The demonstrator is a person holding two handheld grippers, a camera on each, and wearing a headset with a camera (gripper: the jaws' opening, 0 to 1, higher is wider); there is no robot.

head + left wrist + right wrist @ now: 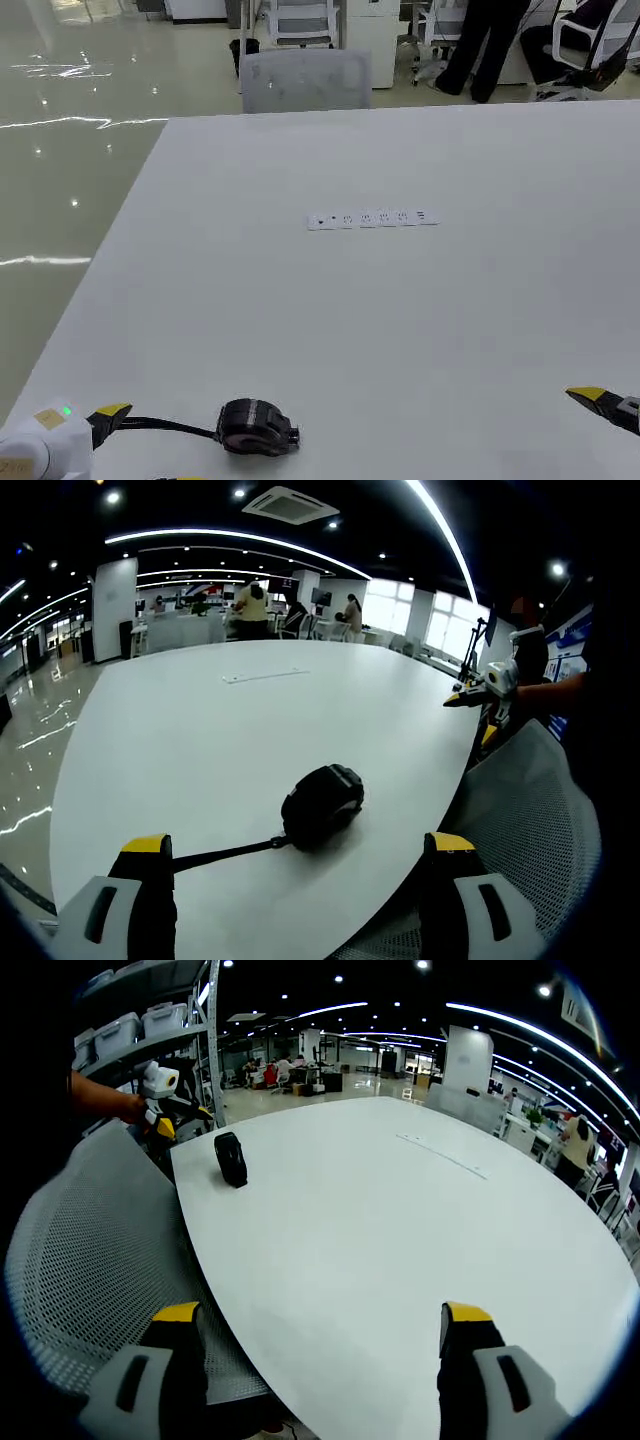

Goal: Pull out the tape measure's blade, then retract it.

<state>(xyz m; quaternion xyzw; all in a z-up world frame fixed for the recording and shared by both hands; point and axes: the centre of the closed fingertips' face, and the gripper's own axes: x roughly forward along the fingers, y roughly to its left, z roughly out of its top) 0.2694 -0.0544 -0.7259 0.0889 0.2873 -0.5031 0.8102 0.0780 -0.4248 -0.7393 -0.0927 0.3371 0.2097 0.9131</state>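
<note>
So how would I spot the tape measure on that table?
Start at the big white table and go to its near edge, toward the left corner. The tape measure is the small, round, black case lying there, with a thin black strap trailing off it. Its neighbour, the socket strip, is flat, white and sits mid-table.

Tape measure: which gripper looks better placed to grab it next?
Left. The left gripper is open, with the tape measure close ahead; the right gripper is far off.
</note>
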